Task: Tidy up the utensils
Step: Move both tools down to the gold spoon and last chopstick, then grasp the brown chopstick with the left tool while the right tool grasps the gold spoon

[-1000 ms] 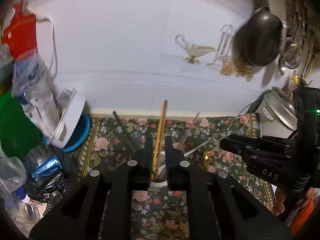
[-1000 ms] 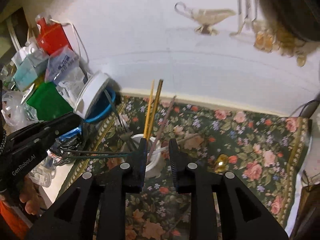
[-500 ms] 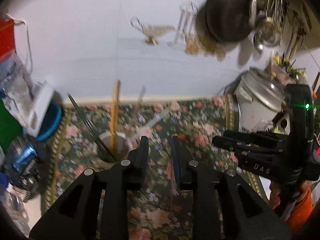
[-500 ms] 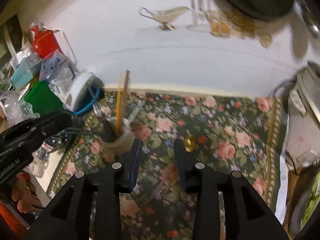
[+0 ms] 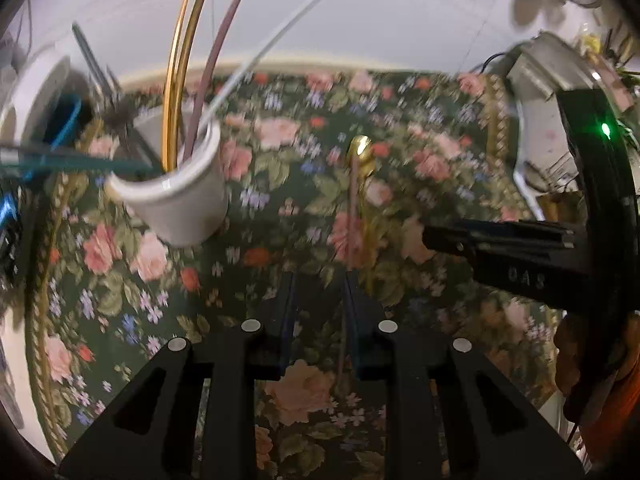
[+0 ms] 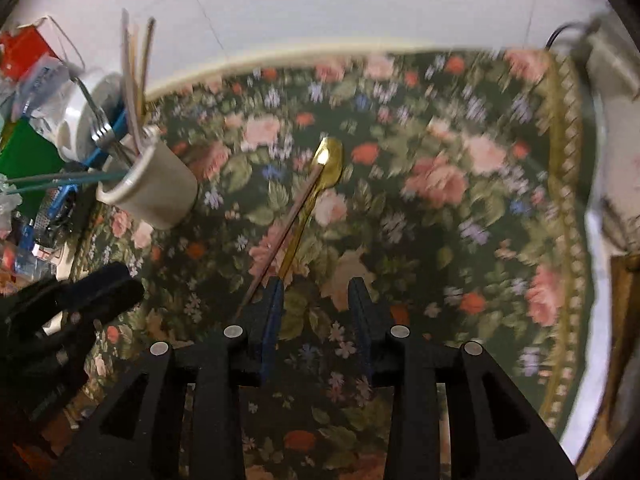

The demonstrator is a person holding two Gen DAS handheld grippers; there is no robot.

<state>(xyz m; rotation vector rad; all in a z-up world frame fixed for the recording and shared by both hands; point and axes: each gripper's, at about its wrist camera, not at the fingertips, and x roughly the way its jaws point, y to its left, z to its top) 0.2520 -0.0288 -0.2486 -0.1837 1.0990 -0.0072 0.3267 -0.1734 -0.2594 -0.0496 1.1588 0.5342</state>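
While both my tongs point steeply down at the flowered cloth, this is what lies left to right:

Clutter: upper left of the right wrist view, a red carton, a green box and a white tub, blurred.

Cup: the white cup stands at the left of the left wrist view, touching nothing of mine. Gold chopsticks, a mauve stick and a pale thin stick stand up out of it; a teal stick leans out over its left rim. A fork shows behind it in the right wrist view.

Left tongs: low centre of their own view, the jaws have just been opening and stand a little apart. A loose mauve stick lies on the cloth and runs down along the inner face of the right finger; nothing is pressed between the pads.

Gold spoon: lying flat on the floral cloth at centre, bowl toward the wall, with the loose stick crossing its handle. Handle end is just beside my right tongs' left finger; I cannot tell if they touch.

Right tongs: low centre of their view, jaws just opened, apart, only cloth between them.

Appliance: a white appliance sits at the right edge of the cloth.
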